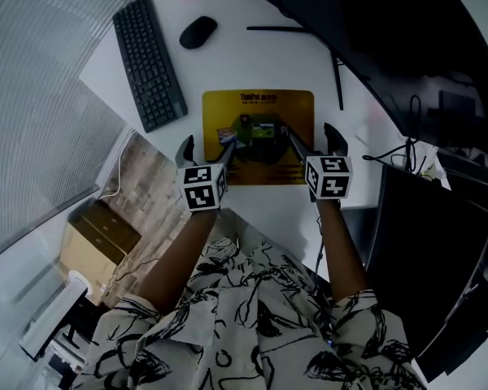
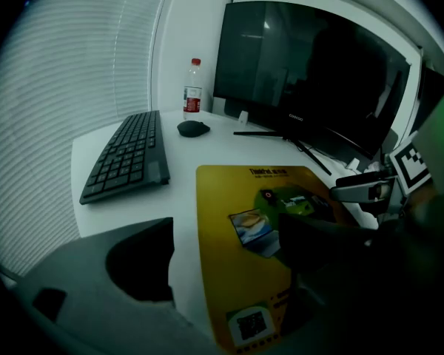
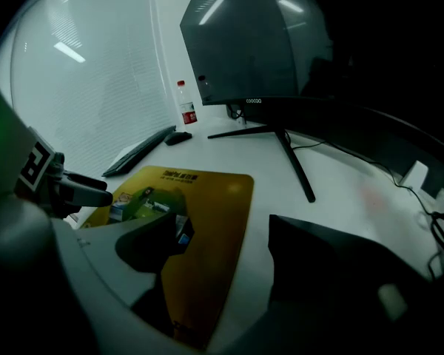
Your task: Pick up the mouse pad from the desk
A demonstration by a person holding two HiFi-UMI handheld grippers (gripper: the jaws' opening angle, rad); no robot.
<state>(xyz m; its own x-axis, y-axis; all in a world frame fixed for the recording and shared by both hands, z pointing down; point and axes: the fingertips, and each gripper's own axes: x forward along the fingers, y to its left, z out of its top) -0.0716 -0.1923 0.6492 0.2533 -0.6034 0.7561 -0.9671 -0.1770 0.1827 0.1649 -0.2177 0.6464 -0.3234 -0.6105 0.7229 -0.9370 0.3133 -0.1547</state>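
The mustard-yellow, rounded-corner rectangular mouse pad (image 1: 258, 108) lies flat on the white desk (image 1: 260, 59), in front of the person. It has dark lettering along its far edge, a green and blue printed picture in the middle and a small square code near its near left corner. The left gripper (image 1: 207, 147) has its jaws wide apart astride the pad's left edge, the outer jaw over bare desk and the inner one over the pad; nothing is gripped. The right gripper (image 1: 313, 139) stands the same way at the pad's right edge, wide apart and holding nothing. Whether any jaw tip touches the surface cannot be told. To the far left a flat black keyboard (image 1: 149, 63) lies slantwise, well apart from the pad, with a black computer mouse (image 1: 198, 32) and a clear plastic bottle with a red label (image 2: 193, 89) behind it. A large dark monitor (image 2: 303, 72) stands at the back; the thin black legs of its stand (image 1: 337, 67) reach toward the pad's far right corner. Bare desk surrounds the pad on all sides, with a narrow strip between its near edge and the desk's front edge.
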